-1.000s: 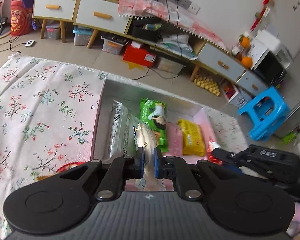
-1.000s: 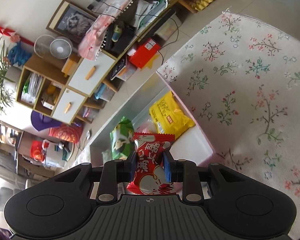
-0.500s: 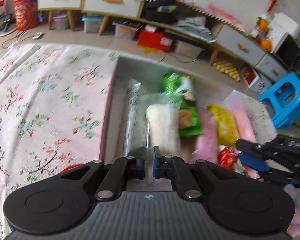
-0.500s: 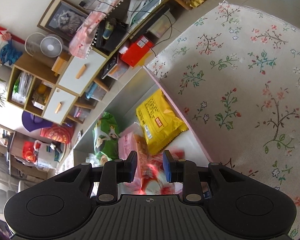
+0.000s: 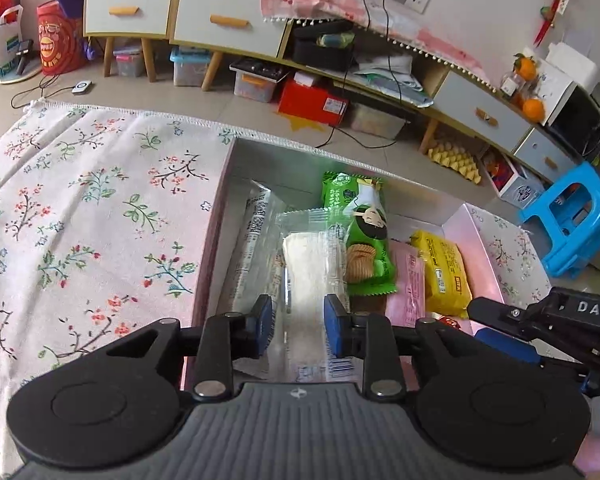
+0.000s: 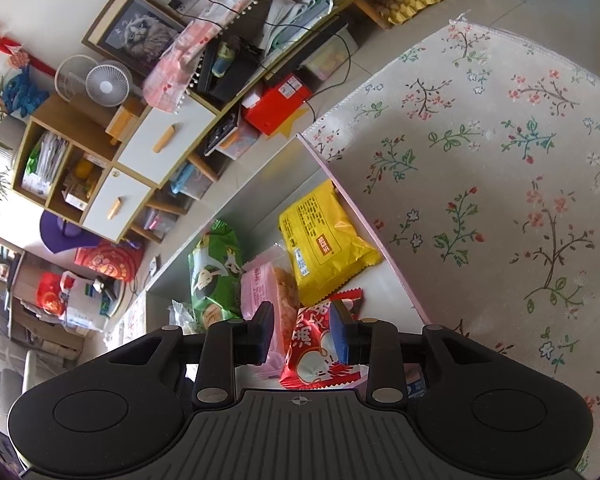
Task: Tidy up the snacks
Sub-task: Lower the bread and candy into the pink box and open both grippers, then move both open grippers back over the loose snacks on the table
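A pink-walled box [image 5: 216, 236] sits on the floral cloth and holds the snacks. In the left wrist view my left gripper [image 5: 298, 330] hangs over a clear pack with a white bar [image 5: 312, 268]; its jaws are opening and the pads stand off the pack, which lies in the box. Beside it lie a long clear pack [image 5: 252, 248], a green biscuit pack [image 5: 364, 240], a pink pack [image 5: 410, 280] and a yellow pack [image 5: 444, 272]. In the right wrist view my right gripper [image 6: 302, 334] is opening above a red snack pack [image 6: 320, 352] that rests in the box [image 6: 364, 220], free of the pads.
The floral cloth [image 5: 84, 216] covers the table around the box. Beyond its edge are the floor, low cabinets with drawers [image 5: 228, 24], storage bins and a blue stool [image 5: 572, 220]. My right gripper's body [image 5: 548, 320] shows at the right of the left wrist view.
Both grippers let go. The clear white-bar pack dropped from my left jaws into the box, and the red pack dropped from my right jaws; both pairs of jaws have spread.
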`<state>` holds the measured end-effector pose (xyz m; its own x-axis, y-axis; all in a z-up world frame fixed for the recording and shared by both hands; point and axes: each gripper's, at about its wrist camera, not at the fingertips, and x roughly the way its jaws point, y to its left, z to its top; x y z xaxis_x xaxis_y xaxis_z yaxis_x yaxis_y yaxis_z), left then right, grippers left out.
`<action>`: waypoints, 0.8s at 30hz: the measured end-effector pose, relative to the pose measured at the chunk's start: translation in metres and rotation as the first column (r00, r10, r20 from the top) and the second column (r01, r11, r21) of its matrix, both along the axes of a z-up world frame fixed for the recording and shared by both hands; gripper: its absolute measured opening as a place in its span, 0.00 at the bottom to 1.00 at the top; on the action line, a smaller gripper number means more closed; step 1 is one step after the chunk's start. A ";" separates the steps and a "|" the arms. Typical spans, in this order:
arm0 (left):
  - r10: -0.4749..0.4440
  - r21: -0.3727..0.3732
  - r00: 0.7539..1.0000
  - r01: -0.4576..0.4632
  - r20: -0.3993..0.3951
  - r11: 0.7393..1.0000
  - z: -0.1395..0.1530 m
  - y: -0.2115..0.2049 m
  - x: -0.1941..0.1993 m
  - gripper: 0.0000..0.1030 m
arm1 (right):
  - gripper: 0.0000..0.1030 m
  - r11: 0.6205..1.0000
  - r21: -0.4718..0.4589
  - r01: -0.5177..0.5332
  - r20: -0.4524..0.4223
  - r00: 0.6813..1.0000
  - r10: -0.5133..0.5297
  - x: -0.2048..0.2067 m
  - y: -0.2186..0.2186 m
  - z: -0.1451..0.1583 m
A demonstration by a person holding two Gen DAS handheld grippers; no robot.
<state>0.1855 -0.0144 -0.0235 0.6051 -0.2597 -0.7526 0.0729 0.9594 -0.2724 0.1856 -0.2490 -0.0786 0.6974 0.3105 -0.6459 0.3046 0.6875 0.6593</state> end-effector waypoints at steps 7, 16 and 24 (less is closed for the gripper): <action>-0.025 0.029 0.999 0.025 0.026 0.999 0.006 -0.005 -0.005 0.42 | 0.53 0.999 -0.036 -0.039 0.016 0.999 0.040 0.000 0.007 0.010; -0.083 0.075 0.994 0.078 0.075 0.994 0.030 -0.005 -0.026 0.81 | 0.83 0.995 -0.037 -0.096 0.052 0.994 0.098 -0.014 0.007 0.031; -0.111 0.171 0.992 0.100 0.053 0.980 0.042 -0.011 -0.046 0.97 | 0.91 0.968 -0.194 -0.157 0.058 0.984 0.171 -0.040 0.015 0.054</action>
<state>0.1398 -0.0252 0.0190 0.6281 -0.1983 -0.7524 0.1881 0.9770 -0.1005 0.1451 -0.2344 -0.0251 0.6947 0.3025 -0.6526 0.1328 0.8378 0.5296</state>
